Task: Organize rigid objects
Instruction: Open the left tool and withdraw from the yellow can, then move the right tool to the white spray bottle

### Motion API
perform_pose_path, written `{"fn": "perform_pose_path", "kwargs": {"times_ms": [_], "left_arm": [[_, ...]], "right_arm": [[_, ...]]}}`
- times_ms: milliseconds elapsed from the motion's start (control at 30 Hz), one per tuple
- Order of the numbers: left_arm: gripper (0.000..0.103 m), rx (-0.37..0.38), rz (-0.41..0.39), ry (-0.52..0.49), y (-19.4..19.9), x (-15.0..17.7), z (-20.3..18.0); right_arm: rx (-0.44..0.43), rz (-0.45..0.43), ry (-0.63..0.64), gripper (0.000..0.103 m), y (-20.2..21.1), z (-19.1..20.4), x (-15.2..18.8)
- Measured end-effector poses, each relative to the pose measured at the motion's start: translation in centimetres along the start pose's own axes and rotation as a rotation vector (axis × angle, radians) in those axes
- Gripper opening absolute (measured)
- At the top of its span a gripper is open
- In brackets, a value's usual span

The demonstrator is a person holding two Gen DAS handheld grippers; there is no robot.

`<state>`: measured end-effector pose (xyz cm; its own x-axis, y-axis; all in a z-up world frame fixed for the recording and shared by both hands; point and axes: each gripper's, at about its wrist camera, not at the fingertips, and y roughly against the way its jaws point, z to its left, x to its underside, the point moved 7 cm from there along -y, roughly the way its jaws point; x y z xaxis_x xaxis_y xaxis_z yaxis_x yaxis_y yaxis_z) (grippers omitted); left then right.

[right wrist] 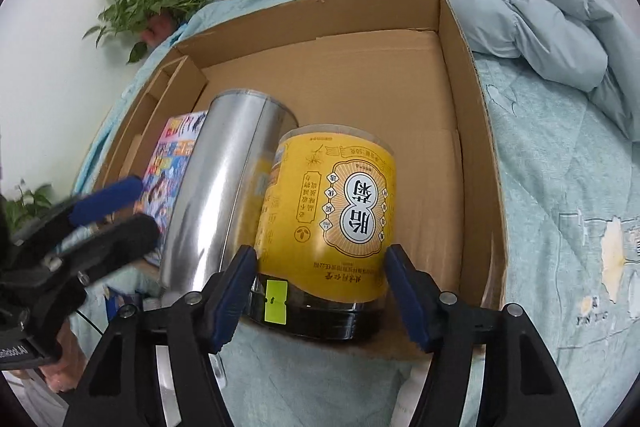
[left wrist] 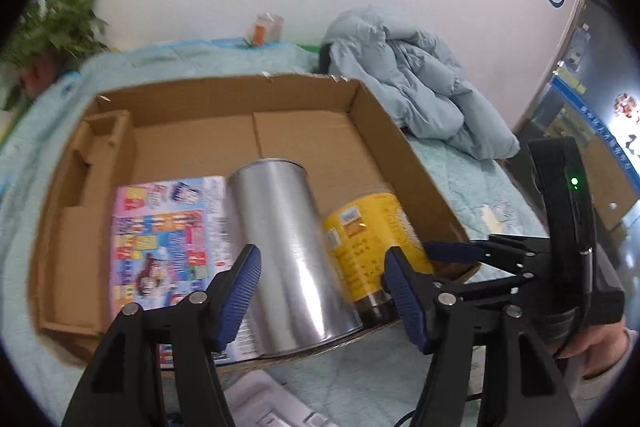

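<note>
Placement was judged done: the silver can and the yellow-labelled jar lay side by side in the cardboard box on the bed, beside a colourful booklet. The left gripper and right gripper were seen with jaws parted, gripping nothing. Withdrawal was judged next. Chinese characters were printed on the jar's label.

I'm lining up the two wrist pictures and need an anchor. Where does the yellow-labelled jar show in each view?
Left wrist view: the yellow-labelled jar lies lower right of centre in the cardboard box, right of the silver can.
Right wrist view: the jar fills the lower centre, close ahead of the right gripper.
Shared landmark: the silver can, against the jar's left side in both.
</note>
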<state>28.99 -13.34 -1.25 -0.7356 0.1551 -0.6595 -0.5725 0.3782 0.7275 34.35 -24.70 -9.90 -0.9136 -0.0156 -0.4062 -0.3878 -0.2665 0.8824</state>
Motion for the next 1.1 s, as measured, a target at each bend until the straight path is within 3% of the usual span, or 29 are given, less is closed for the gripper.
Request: {"fn": "perform_pose_path", "kwargs": {"times_ms": [33,100,133,167,300,467,533,633,733,800,867,1100], "left_arm": [[0.081,-0.046,-0.035,-0.006,0.8,0.2,0.0],[0.082,-0.123,-0.101,-0.005,2.1,0.5,0.1],[0.082,-0.157,-0.133,-0.008,2.9,0.8,0.0],[0.083,-0.179,-0.149,-0.012,3.3,1.1,-0.1],[0.085,-0.221,-0.133,-0.015,3.9,2.9,-1.0],[0.085,-0.195,-0.096,-0.059,3.8,4.6,-3.3],[0.085,-0.19,-0.085,-0.065,3.7,5.1,-4.3],[0.085,-0.186,-0.054,-0.08,3.3,6.1,-5.7],[0.085,-0.171,-0.027,-0.091,3.1,7.0,-6.7],[0.085,-0.18,-0.024,-0.107,3.1,7.3,-7.1],[0.085,-0.188,-0.017,-0.116,3.0,7.6,-7.6],[0.085,-0.151,0.018,-0.121,2.3,8.4,-9.1]], "right_arm": [[0.014,-0.008,0.02,0.064,0.4,0.4,0.5],[0.053,-0.051,0.039,0.073,1.6,1.0,1.3],[0.071,-0.085,0.045,0.094,2.5,1.1,1.8],[0.103,-0.164,0.05,0.102,4.2,1.3,2.4],[0.156,-0.283,0.021,0.103,8.2,0.9,6.3],[0.192,-0.254,-0.038,0.102,9.5,-2.0,12.4],[0.202,-0.229,-0.052,0.097,9.3,-3.1,14.6],[0.193,-0.176,-0.082,0.08,8.4,-4.4,17.4],[0.184,-0.149,-0.1,0.072,7.2,-4.5,18.6],[0.156,-0.127,-0.112,0.058,6.3,-4.3,19.0],[0.2,-0.088,-0.107,0.043,5.5,-4.5,19.8],[0.196,-0.064,-0.044,0.042,6.0,-3.6,22.1]]}}
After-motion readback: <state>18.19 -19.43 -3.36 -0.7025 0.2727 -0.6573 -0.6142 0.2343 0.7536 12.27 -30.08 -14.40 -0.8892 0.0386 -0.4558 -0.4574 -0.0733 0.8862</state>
